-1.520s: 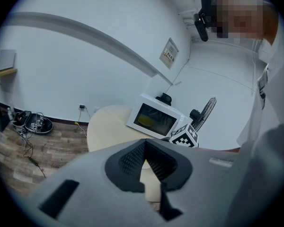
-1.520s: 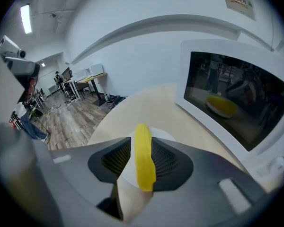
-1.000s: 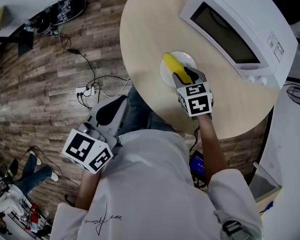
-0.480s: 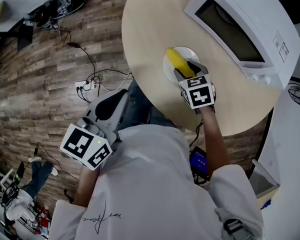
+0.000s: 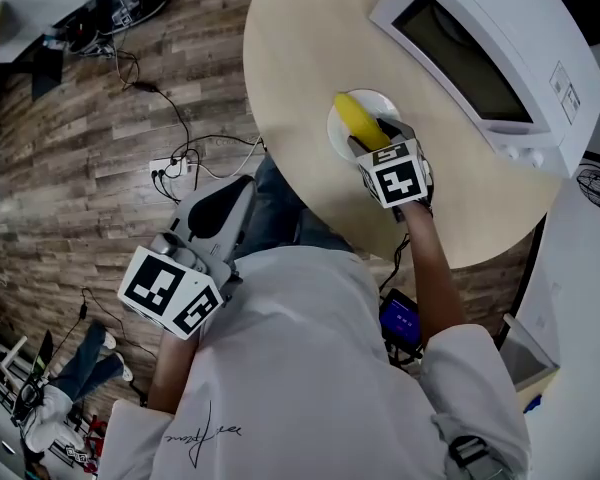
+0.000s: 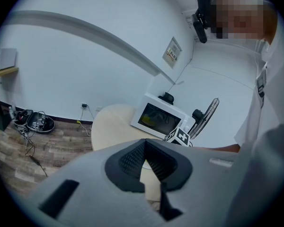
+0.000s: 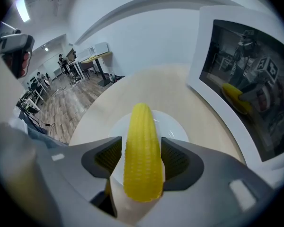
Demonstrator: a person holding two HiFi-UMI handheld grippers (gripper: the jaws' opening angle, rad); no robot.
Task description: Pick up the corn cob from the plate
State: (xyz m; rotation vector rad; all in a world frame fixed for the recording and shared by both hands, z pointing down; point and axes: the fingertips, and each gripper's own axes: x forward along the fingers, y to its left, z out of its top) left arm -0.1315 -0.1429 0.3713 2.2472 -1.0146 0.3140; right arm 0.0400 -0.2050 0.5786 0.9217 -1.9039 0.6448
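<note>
Comparing the head view with a second ago: my right claw point(image 5: 370, 140) has tipped down lower over the plate point(image 5: 384, 101), coming in from 5 o'clock. The corn cob point(image 5: 354, 118) has not shifted. It lies on the plate along the 11-to-5 line, with the microwave point(image 5: 480, 48) at its 2 o'clock on the round table point(image 5: 300, 78). My left claw point(image 5: 237, 194) hangs off the table edge at 8 o'clock, where it was before.

Left gripper view: the pads meet at their tips, clenched on nothing. This claw takes no part in the step.

Right gripper view: the jaws are opening, with the cob between them, its near end toward 6 o'clock and its tip toward 12. A thin gap shows at the 9 o'clock pad. At the 3 o'clock pad the cob's flank may just brush the rubber; the wide lens leaves that unclear. I read the claw as released, straddling the cob and not yet gripping it.

Meaning for the task: the approach is all but done. The wider jaws now clear the cob's thickest part. Closing and lifting remain.
</note>
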